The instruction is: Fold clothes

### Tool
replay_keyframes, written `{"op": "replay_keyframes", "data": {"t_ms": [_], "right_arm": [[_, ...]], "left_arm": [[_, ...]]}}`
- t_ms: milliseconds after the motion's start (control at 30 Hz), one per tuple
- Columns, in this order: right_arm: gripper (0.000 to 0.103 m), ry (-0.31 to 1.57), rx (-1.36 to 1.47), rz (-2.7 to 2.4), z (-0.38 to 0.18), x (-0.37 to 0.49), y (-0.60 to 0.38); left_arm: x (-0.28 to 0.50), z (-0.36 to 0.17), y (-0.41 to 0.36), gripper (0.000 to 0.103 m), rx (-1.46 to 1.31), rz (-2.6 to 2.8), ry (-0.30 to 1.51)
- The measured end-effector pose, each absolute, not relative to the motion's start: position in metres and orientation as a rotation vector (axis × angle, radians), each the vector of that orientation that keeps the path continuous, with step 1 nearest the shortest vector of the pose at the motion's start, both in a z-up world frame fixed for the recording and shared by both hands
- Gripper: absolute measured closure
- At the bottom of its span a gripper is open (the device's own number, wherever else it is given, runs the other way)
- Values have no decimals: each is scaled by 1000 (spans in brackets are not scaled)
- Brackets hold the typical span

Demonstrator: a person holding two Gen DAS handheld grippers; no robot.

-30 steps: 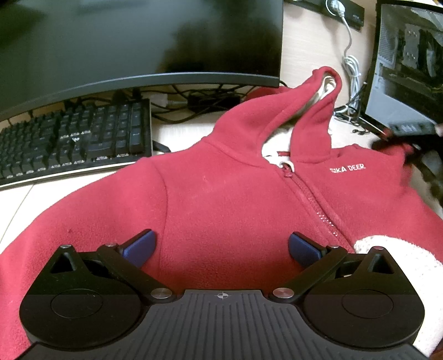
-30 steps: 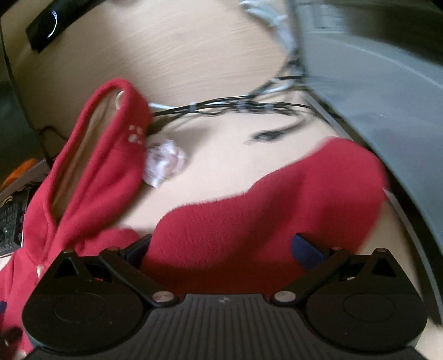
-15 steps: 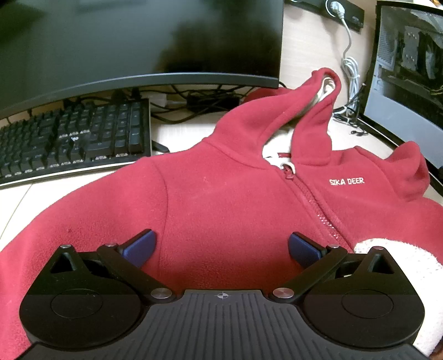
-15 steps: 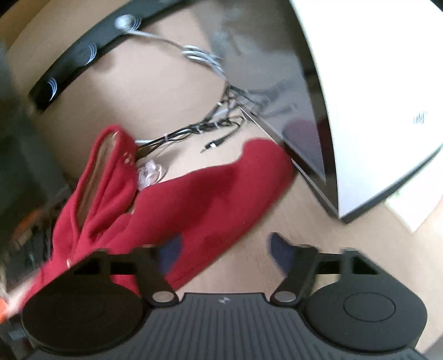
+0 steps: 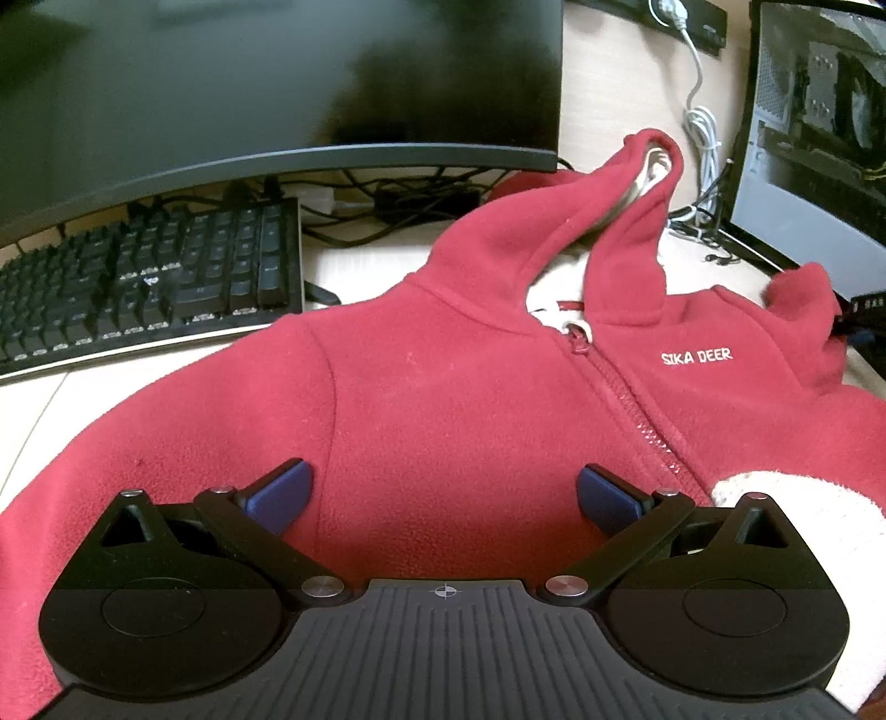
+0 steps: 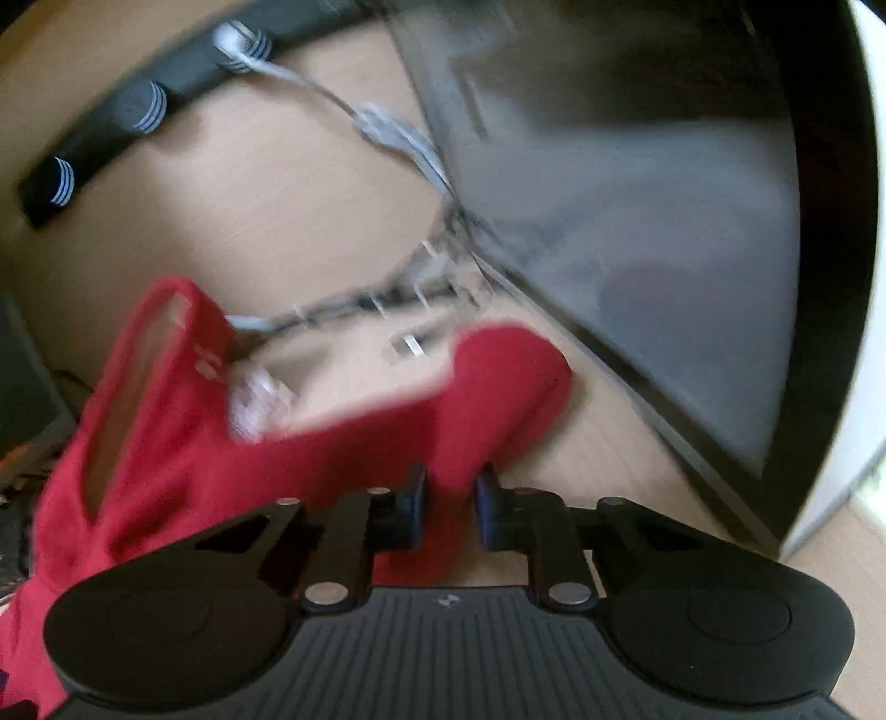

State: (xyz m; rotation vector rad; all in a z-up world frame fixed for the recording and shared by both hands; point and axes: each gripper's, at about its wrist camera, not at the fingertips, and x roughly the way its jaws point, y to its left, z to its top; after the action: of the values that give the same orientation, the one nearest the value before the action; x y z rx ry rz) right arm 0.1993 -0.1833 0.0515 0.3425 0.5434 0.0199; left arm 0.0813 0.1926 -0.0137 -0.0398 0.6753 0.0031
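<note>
- Spread across the pale wooden desk (image 5: 354, 260), beyond and beneath the left gripper (image 5: 443, 490): a red fleece hoodie (image 5: 443, 421), front up, zip closed, hood pointing away from the gripper, white lettering "SIKA DEER" on the chest to the right of the zip.
- Far ahead and above the left gripper, filling the upper left of its view: a dark curved monitor (image 5: 277, 83), screen off.
- Ahead and to the left of the left gripper, just under the monitor's edge: a black keyboard (image 5: 149, 288), near the hoodie's shoulder but apart from it.
- Ahead and to the far right of both grippers: a computer case with a glass side panel (image 5: 814, 138), close beside the hoodie's sleeve.
- Beyond the hood, towards the wall: a white cable (image 5: 700, 127) hanging from a black power strip (image 5: 686, 22), with a tangle of dark cables under the monitor.
- Just in front of the left gripper, at lower right: a cream fleece patch (image 5: 742, 487) on the hoodie's front.
- Left gripper: jaws spread wide, blue pads (image 5: 279, 493) standing apart over the hoodie's chest, nothing pinched between them.
- Right gripper (image 6: 448, 507): jaws drawn nearly together, pads pressing on a fold of the hoodie's red sleeve (image 6: 498, 399); sleeve end rising ahead of the fingertips, the view there blurred.
</note>
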Motion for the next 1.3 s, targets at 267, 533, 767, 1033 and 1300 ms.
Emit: {"op": "replay_keyframes", "data": {"t_ms": [267, 533, 767, 1033, 1300], "right_arm": [[89, 248, 147, 342, 153, 149, -123], [71, 425, -63, 780, 136, 143, 9], [12, 488, 24, 830, 113, 117, -12], [12, 561, 41, 616, 44, 123, -63], [12, 582, 49, 496, 42, 141, -110]], "left_arm": [[80, -14, 195, 0, -60, -5, 666], [79, -13, 196, 0, -71, -7, 662], [80, -13, 193, 0, -52, 0, 677], [91, -15, 169, 0, 3, 22, 708], [123, -17, 116, 0, 15, -32, 723]]}}
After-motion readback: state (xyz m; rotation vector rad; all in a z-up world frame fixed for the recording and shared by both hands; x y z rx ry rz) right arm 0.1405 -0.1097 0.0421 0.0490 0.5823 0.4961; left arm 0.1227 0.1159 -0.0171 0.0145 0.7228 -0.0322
